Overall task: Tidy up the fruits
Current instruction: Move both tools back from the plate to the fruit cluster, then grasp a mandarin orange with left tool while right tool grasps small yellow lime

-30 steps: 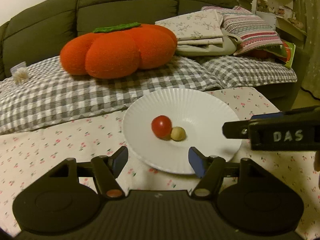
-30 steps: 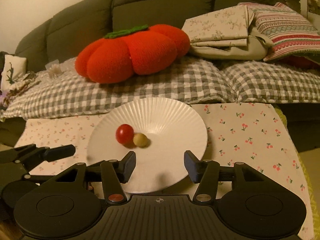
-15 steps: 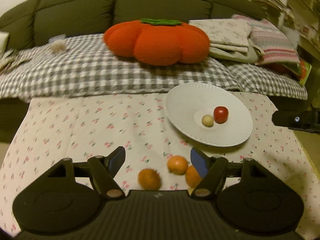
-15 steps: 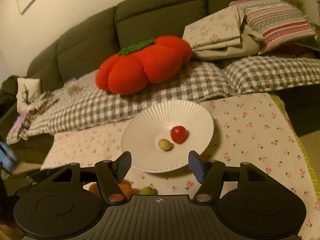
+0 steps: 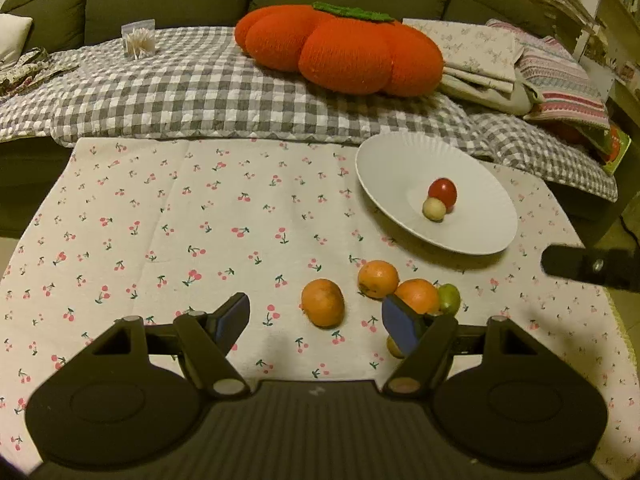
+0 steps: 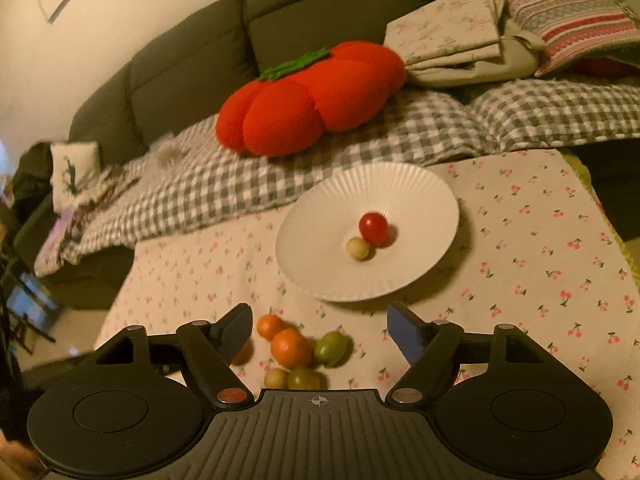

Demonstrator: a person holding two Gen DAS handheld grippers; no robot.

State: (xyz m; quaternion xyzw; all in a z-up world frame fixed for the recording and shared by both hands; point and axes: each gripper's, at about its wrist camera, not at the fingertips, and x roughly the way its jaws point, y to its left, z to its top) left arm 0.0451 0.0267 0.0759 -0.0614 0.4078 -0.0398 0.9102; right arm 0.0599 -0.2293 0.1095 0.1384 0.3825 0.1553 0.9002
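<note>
A white fluted plate point(image 5: 472, 236) point(image 6: 320, 264) on the cherry-print cloth holds a red tomato point(image 5: 442, 192) point(image 6: 373, 226) and a small pale fruit point(image 5: 434, 210) point(image 6: 357, 249). Three oranges point(image 5: 323, 302) lie loose in front of the plate, with a green fruit point(image 5: 449, 299) beside them. My left gripper point(image 5: 316, 318) is open and empty above the oranges. My right gripper point(image 6: 320, 328) is open and empty above an orange point(image 6: 291, 346), a green fruit point(image 6: 331, 349) and smaller fruits near the cloth's edge. It also shows at the right of the left wrist view point(image 5: 588, 268).
A sofa behind the table carries a checked blanket point(image 5: 180, 88), a big orange pumpkin cushion point(image 5: 340, 48) point(image 6: 308, 96), folded linens and a striped pillow point(image 5: 560, 80). A small box of cotton swabs point(image 5: 138, 40) stands at the back left.
Both grippers pulled back and rose from the plate. The loose oranges and green fruits came into view beneath them. The plate's contents are unchanged.
</note>
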